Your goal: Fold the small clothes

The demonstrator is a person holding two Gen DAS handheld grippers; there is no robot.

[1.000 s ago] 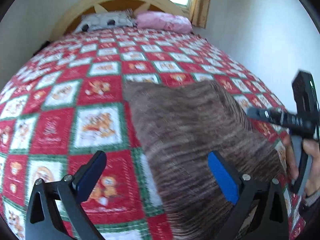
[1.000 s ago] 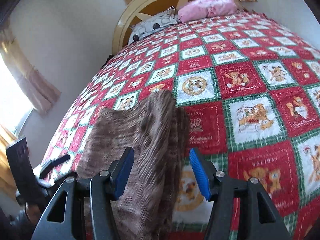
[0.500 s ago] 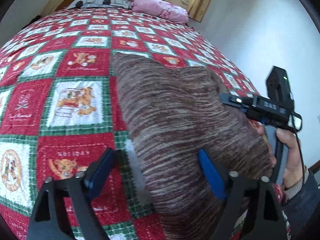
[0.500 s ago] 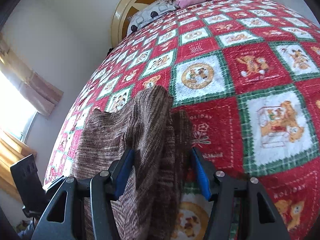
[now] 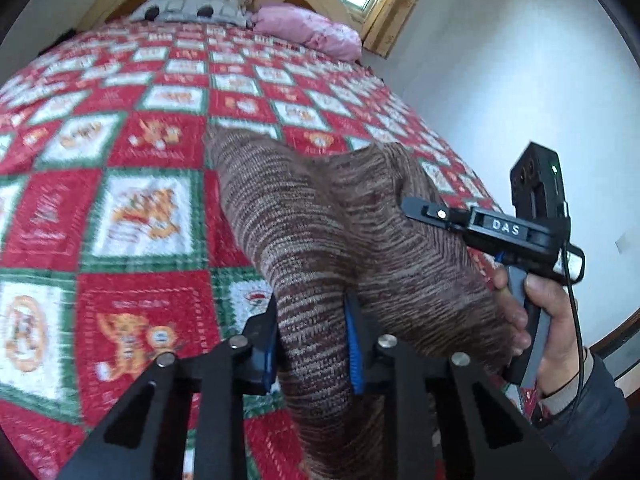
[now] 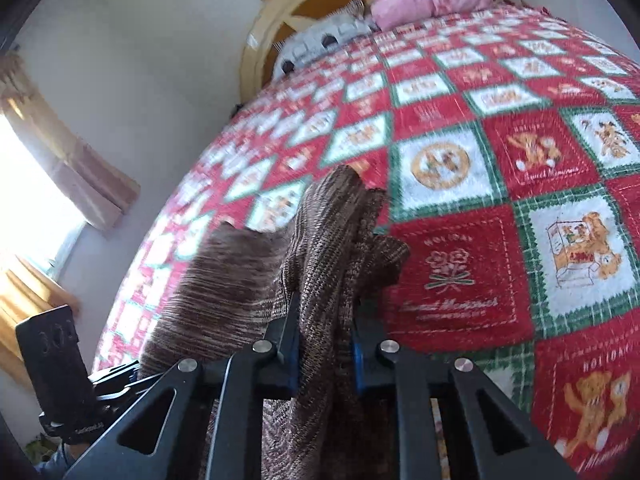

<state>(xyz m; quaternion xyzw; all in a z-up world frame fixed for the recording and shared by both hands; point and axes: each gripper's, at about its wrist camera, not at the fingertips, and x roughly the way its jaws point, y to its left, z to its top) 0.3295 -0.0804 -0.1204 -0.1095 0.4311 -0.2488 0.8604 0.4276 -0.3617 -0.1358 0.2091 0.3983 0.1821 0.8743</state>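
Note:
A brown striped knit garment point(image 5: 320, 216) lies on the red, white and green patchwork bedspread point(image 5: 132, 208), its near edge bunched up off the bed. My left gripper point(image 5: 312, 344) is shut on the garment's near left edge. My right gripper point(image 6: 324, 344) is shut on the near right edge of the same garment point(image 6: 328, 248). The right gripper's body and the hand holding it show at the right of the left wrist view point(image 5: 520, 236). The left gripper's body shows at the lower left of the right wrist view point(image 6: 56, 364).
A grey pillow point(image 5: 192, 4) and a pink pillow point(image 5: 312, 32) lie against the yellow headboard point(image 6: 260, 40) at the far end. A white wall point(image 5: 520, 80) runs along the bed's right side. A curtained window point(image 6: 36, 184) is on the left.
Both grippers moved in onto the garment's near edge and closed on it. The fabric now bunches and rises between the jaws.

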